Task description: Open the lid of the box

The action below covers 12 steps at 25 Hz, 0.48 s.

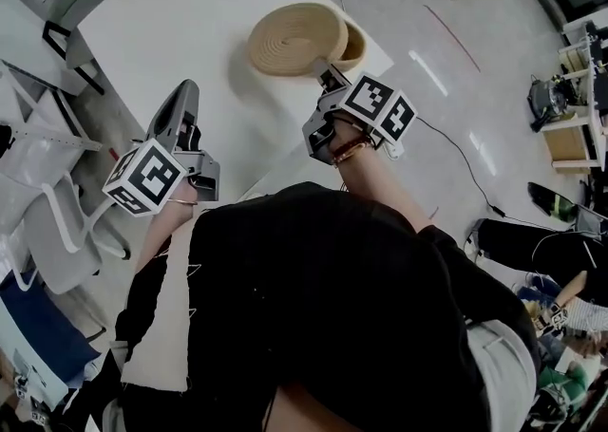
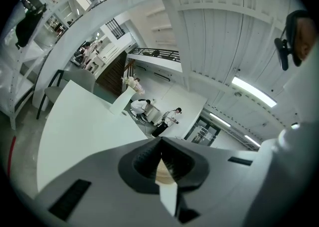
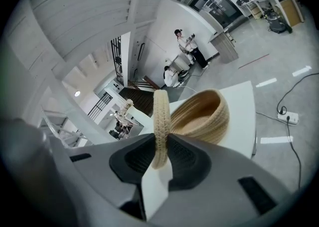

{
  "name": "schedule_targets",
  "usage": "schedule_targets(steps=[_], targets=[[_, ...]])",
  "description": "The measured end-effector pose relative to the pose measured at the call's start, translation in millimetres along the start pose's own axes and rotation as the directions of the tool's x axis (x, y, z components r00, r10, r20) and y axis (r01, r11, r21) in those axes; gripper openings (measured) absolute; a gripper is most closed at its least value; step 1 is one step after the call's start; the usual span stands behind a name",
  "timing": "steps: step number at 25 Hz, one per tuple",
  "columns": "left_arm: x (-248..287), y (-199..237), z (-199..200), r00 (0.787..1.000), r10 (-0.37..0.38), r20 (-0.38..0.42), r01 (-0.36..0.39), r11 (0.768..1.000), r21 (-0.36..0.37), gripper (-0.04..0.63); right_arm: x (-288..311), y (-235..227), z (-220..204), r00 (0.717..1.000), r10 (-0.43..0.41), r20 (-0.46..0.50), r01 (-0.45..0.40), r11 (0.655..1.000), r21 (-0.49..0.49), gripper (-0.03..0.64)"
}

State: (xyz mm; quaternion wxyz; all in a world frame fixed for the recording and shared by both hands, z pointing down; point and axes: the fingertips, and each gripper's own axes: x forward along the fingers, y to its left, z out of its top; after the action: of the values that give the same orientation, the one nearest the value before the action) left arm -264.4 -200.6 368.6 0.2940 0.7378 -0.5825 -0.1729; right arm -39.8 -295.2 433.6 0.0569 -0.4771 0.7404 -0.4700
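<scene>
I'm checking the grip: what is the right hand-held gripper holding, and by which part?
The woven lid, pinched at its rim; the basket stands open behind it.

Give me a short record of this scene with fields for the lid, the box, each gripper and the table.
lid: round tan woven lid, off the box, held on edge
box: tan woven basket box, open
right gripper: fingers clamped on the lid's rim
left gripper: fingers together, nothing held
table: white table, box stands on it
</scene>
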Motion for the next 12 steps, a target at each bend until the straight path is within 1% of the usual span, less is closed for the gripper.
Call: schedule_targets(steps=[6,12], targets=[[-8,-13,-8,0.998,0.058,0.034,-0.057,0.998,-0.018,0.009,1,-1,-1,0.996,0.037,-0.081,-0.039,0.999,-0.027,0.077],[-18,-32,-26,0.993,0.107,0.055,-0.106,0.994,-0.024,0.009,-4,-1,-3,0.984,0.083,-0.155,-0.092,0.995,-0.049,0.077]])
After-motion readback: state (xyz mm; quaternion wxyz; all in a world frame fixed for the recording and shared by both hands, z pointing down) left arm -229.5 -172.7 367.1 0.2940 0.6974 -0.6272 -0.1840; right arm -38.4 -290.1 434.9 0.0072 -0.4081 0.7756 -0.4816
